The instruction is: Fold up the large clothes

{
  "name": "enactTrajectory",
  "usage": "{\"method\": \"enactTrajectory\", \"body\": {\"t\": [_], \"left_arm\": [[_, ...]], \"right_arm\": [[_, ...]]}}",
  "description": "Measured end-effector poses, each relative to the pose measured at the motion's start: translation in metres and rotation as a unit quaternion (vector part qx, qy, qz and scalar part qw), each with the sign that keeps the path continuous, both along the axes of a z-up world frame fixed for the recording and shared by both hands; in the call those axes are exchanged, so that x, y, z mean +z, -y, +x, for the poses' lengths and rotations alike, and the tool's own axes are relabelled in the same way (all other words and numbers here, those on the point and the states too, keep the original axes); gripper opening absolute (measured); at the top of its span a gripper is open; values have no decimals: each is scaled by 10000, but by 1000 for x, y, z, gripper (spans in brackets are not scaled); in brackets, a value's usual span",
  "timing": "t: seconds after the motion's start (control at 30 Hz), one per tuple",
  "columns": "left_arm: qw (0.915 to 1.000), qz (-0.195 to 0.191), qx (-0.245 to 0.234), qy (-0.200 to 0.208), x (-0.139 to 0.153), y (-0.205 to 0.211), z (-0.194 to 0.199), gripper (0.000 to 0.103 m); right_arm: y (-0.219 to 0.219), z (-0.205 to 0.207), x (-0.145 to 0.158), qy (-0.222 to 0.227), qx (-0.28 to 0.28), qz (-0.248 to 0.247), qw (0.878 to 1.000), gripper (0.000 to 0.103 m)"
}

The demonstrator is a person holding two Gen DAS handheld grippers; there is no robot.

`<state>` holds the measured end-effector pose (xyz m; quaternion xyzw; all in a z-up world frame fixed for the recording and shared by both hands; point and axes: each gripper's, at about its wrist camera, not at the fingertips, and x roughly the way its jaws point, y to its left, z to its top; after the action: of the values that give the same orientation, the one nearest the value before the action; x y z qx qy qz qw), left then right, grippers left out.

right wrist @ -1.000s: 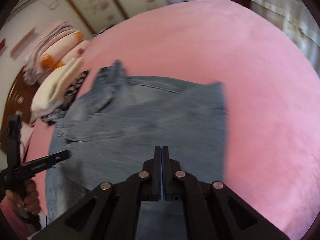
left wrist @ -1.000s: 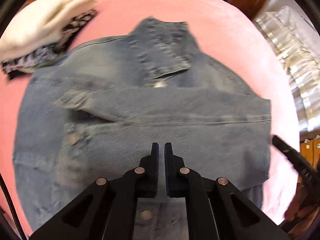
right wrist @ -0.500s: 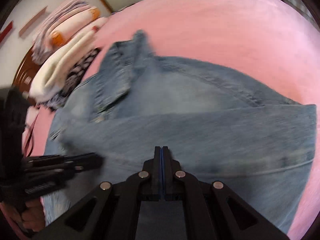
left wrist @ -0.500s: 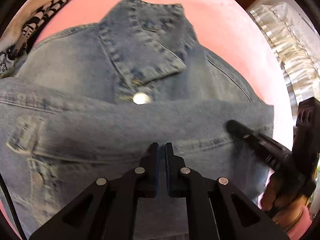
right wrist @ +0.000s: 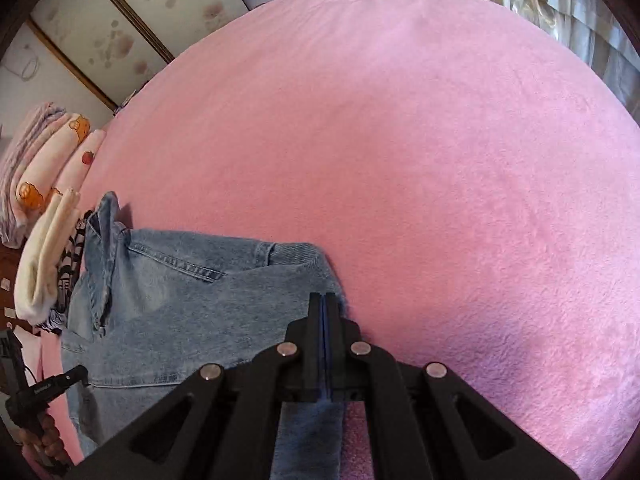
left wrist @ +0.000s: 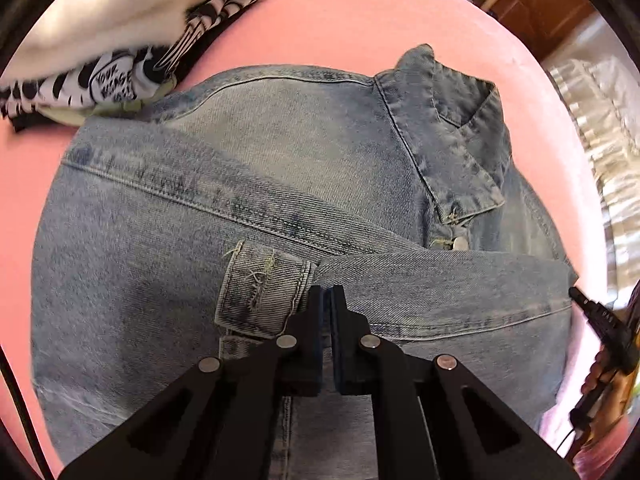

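A blue denim jacket [left wrist: 280,184] lies on the pink bed cover, collar [left wrist: 452,128] at the far right, both sleeves folded across its body. My left gripper [left wrist: 329,294] hovers just above the jacket, next to a sleeve cuff [left wrist: 264,296]; its jaws are nearly together with a thin gap and no cloth seen between them. In the right wrist view the jacket [right wrist: 180,300] lies at lower left. My right gripper [right wrist: 324,300] is shut at the jacket's right edge, and denim shows under the jaws. Each gripper shows at the edge of the other's view: the right gripper [left wrist: 596,312] and the left gripper [right wrist: 52,384].
A pile of folded clothes, cream on top of black-and-white print [left wrist: 120,80], lies just beyond the jacket's far left corner. Folded blankets [right wrist: 44,160] are stacked further left. The pink bed cover [right wrist: 400,160] stretches away to the right. Curtains [left wrist: 600,120] hang at the right.
My left gripper has drawn back and left, bringing the sleeve cuff and the clothes pile into view. My right gripper has swung right to the jacket's edge; most of its view is now bed cover.
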<state>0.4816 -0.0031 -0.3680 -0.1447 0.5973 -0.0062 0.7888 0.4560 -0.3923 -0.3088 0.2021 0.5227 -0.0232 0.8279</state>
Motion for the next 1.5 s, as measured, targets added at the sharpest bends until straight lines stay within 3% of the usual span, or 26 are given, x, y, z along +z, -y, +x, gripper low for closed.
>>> {"method": "enactTrajectory", "body": {"t": [0.13, 0.27, 0.37, 0.43, 0.63, 0.83, 0.93, 1.17, 1.23, 1.43, 1.5], "left_arm": [[9985, 524, -152, -59, -7, 19, 5, 4], [9983, 566, -127, 85, 9, 24, 3, 4], [9981, 603, -48, 144, 24, 24, -5, 6], [9979, 623, 27, 173, 32, 21, -14, 14], [9974, 571, 436, -70, 30, 1, -68, 17], [9947, 494, 776, -450, 13, -12, -141, 18], [9943, 387, 827, -552, 10, -16, -174, 20], [9977, 285, 279, -554, 8, -12, -245, 25], [9982, 161, 97, -564, 9, -14, -264, 31], [9986, 70, -291, -438, 25, -25, -315, 40], [9985, 87, -394, -357, 35, -30, -331, 48]], "right_arm": [[-11, 5, -8, -127, -37, -272, 9995, 0], [-22, 7, 3, -125, 13, -477, 9988, 2], [-30, -2, 21, 81, 165, -230, 9996, 2], [-37, -10, 29, 109, 273, -120, 9995, 2], [-61, -48, 28, -166, 483, 247, 9984, 2], [-83, -112, 0, -704, 662, 496, 9941, 2], [-93, -151, 1, -673, 745, 456, 9939, 2], [-112, -246, 7, -705, 424, 412, 9958, 3], [-115, -267, 8, -761, 210, 376, 9962, 4], [-122, -323, 15, -792, -550, 496, 9941, 23], [-126, -341, 20, -715, -797, 552, 9927, 27]]}}
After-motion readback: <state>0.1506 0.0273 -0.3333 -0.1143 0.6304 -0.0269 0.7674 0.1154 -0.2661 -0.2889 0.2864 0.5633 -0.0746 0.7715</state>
